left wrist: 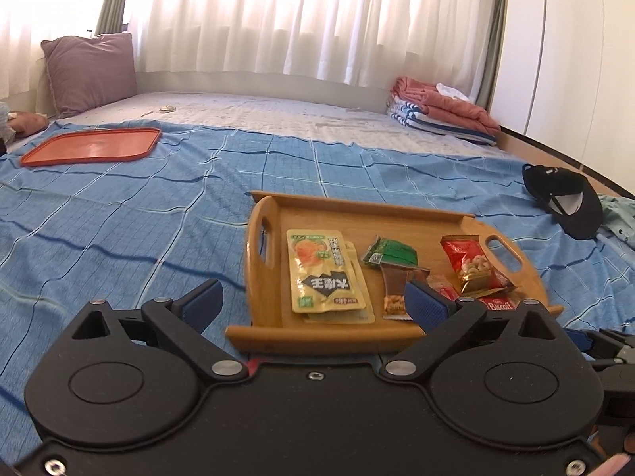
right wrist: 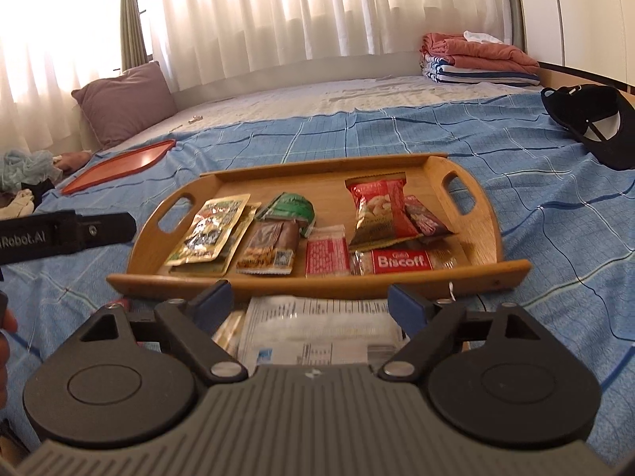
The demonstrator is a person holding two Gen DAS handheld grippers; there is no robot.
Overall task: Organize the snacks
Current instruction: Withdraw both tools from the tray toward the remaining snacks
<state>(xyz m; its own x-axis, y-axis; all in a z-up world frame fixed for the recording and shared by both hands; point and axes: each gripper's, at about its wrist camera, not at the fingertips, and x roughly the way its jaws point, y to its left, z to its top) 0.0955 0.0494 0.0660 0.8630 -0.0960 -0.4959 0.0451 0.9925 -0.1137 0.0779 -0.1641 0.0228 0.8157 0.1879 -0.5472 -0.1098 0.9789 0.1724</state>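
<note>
Right now both of my grippers hang wide apart and hold nothing: the left gripper point(left wrist: 313, 301) sits low in its frame over the near rim of the wooden tray point(left wrist: 349, 208), and the right gripper point(right wrist: 307, 301) sits low in its own frame, just short of that same rim.

The tray rests on the blue checked bedspread point(left wrist: 119, 214), centre right in the left wrist view and mid-frame in the right one. Its snacks lie in a loose row. At the left is a yellow pouch point(left wrist: 323, 269) stacked on another like it, then a green packet point(right wrist: 291, 208) overlapping a brown nut bar point(right wrist: 272, 250). A red-and-white wafer pack point(right wrist: 327, 256) follows, then a Biscoff biscuit point(right wrist: 401, 261) along the near edge, with a red cashew bag point(right wrist: 381, 210) leaning above it.

Beneath my right gripper, at the bottom centre of the frame, lies a white printed packet point(right wrist: 317, 333) that is not yet on the tray (likely the next one to lift, I judge). To do that well I should come down flat over it and pinch across its short width. I should lift gently, since these foil wrappers are thin and slippery. Then I would set it into the bare wood at the back of the tray without nudging the leaning bag.

An orange tray point(left wrist: 93, 144) lies empty at the upper left, well apart.
</note>
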